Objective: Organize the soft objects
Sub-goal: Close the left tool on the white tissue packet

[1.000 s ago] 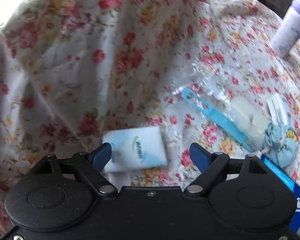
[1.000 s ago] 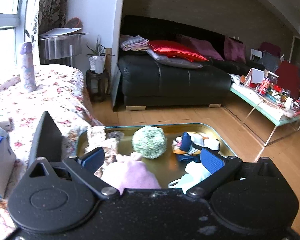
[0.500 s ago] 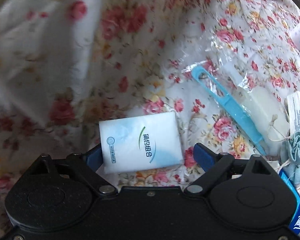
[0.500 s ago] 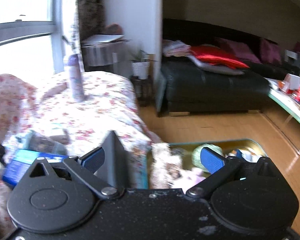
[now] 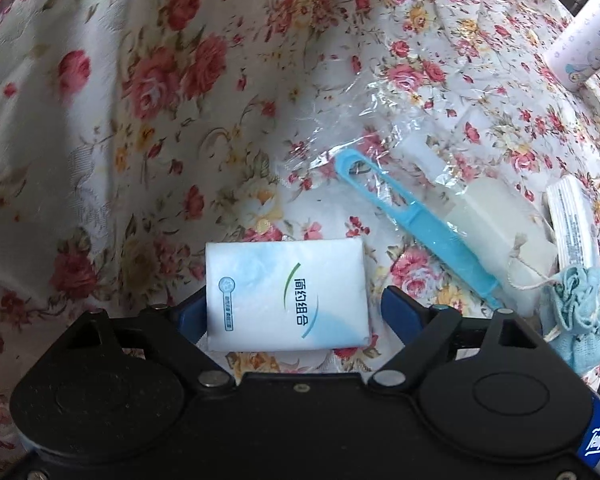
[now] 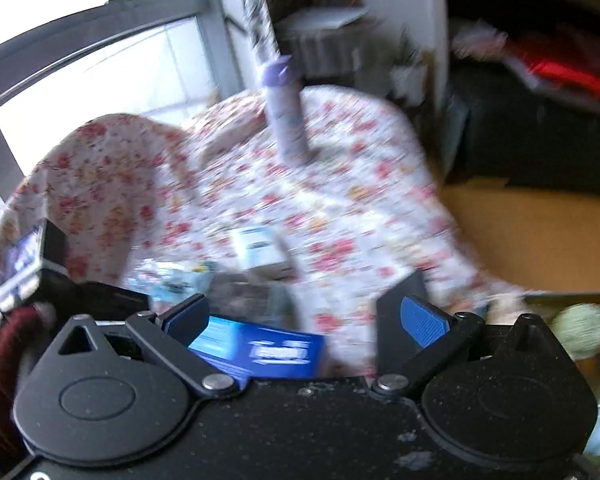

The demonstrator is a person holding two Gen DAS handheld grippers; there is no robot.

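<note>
We judge the tissue pack [image 5: 286,294] light, soft and slick in its film wrap (it would crush easily); best pinched across its short sides. It lies flat on the floral cloth [image 5: 180,120], between the left gripper [image 5: 294,312] jaws, which are closing, one side apparently touching, the other clear

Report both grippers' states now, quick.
Left gripper: jaws closing around the white tissue pack, gap remains on one side, not gripped yet.
Right gripper: open, holding nothing.
</note>
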